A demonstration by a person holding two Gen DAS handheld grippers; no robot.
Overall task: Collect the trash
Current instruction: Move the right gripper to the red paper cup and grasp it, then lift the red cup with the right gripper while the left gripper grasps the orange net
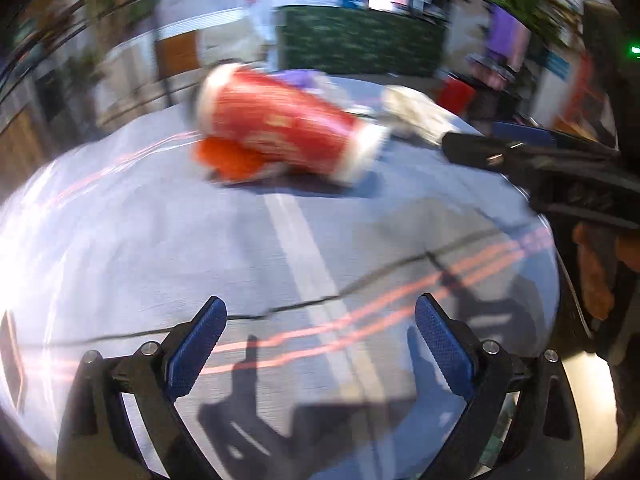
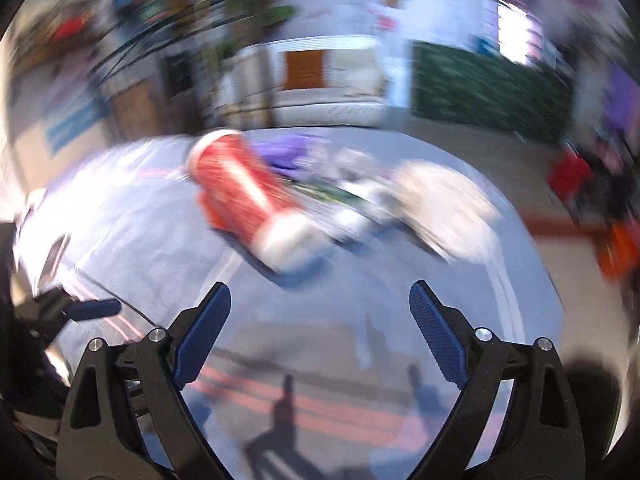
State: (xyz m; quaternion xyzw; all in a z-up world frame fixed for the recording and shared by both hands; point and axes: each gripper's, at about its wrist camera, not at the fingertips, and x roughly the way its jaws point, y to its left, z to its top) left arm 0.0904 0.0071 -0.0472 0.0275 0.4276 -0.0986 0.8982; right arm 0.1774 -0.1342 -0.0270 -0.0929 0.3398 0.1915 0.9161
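Although both views are smeared by motion, the layout reads clearly enough: a red paper cup (image 1: 280,128) lies on its side on the cloth-covered counter (image 1: 120,240), straight ahead of the left tongs (image 1: 320,340) and well apart from their tips. Those tongs stand wide apart, with nothing between the blue pads.

The cup's long axis runs aslant across the left tongs' line of reach, its wide rim toward their far left and its white base toward their near right. An orange scrap (image 1: 228,160) sits against the cup's near side, apparently tucked partly under it. Beyond the cup to the right lies crumpled white paper (image 1: 416,114), and a purple scrap (image 1: 298,77) shows just behind the cup.

In the right wrist view the cup (image 2: 244,192) lies ahead and left of centre from the right tongs (image 2: 320,330), which are also spread with nothing held; the white paper (image 2: 444,204) lies ahead and to their right. The left view shows the right tongs (image 1: 472,148) reaching in from the right side, their tip close to the white paper.

By this layout, the left tongs look better placed for the cup, closing across its slanted body, while the right tongs seem nearer the paper.
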